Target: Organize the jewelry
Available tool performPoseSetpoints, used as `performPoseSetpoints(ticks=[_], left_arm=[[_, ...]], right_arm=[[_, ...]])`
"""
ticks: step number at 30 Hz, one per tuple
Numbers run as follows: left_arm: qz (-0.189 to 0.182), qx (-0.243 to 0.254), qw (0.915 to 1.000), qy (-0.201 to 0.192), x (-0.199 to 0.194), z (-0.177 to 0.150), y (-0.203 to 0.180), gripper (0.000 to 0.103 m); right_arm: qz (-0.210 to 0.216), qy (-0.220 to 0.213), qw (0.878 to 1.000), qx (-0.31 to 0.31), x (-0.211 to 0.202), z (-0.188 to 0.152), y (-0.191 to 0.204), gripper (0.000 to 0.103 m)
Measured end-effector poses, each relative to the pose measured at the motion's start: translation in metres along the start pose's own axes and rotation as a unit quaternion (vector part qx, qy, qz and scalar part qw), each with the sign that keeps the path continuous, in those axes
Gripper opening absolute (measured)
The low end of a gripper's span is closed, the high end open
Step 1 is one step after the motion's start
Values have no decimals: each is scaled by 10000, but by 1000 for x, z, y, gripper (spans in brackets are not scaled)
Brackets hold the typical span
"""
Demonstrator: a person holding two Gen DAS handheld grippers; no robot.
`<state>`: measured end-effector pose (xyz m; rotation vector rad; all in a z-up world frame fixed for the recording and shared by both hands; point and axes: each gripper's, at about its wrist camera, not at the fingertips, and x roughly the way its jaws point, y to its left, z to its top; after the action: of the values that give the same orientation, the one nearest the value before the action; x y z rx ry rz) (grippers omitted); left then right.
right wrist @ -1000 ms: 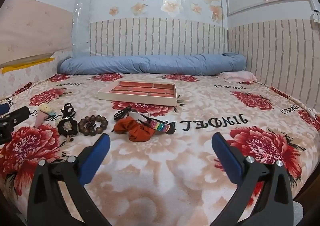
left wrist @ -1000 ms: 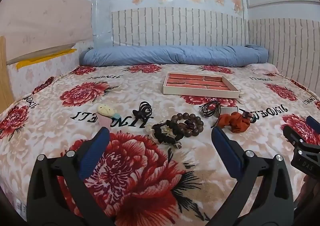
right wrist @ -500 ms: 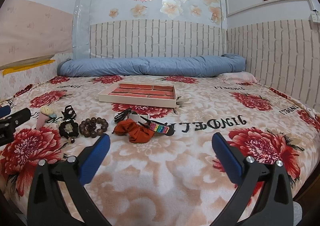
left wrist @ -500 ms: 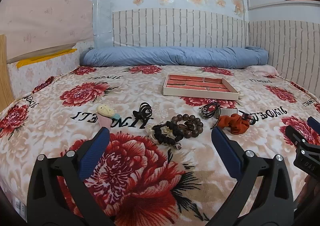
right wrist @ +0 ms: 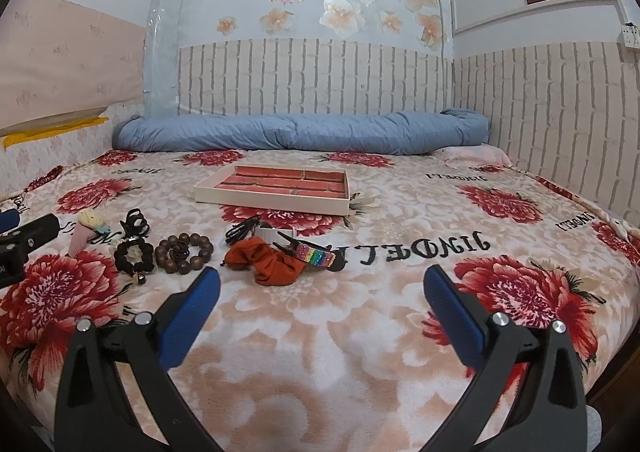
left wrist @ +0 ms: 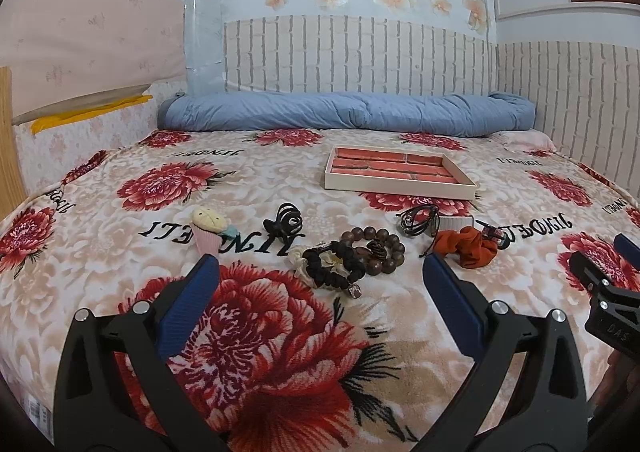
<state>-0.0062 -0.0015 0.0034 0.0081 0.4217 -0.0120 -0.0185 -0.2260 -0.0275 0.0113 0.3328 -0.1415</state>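
A row of accessories lies across the floral bedspread: an ice-cream-shaped clip (left wrist: 208,230), a black claw clip (left wrist: 283,221), a black beaded scrunchie (left wrist: 334,266), a brown wooden bead bracelet (left wrist: 374,250), a black cord (left wrist: 418,217), an orange scrunchie (left wrist: 466,246) and a rainbow glitter clip (right wrist: 316,255). Behind them sits a cream tray (left wrist: 400,187) with a red brick-pattern lining. My left gripper (left wrist: 320,272) hovers open just in front of the black scrunchie. My right gripper (right wrist: 322,284) hangs open in front of the orange scrunchie (right wrist: 268,262), holding nothing.
A rolled blue duvet (left wrist: 344,111) lies along the brick-pattern wall at the far end of the bed. A wooden board (left wrist: 8,131) stands at the left edge. The bed's right side drops off near the wall (right wrist: 624,219).
Both views have tilted up slightly and the items sit a little nearer. Nothing on the bed has moved and both grippers stay open.
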Motion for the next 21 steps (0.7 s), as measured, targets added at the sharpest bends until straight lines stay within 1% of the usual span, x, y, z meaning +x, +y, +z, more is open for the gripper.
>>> performPoseSetpoints(ticks=[21], left_arm=[[16,15,10000,5,0,-1,1,98]], right_arm=[[-26,8,10000,-11,0,0,-3,99]])
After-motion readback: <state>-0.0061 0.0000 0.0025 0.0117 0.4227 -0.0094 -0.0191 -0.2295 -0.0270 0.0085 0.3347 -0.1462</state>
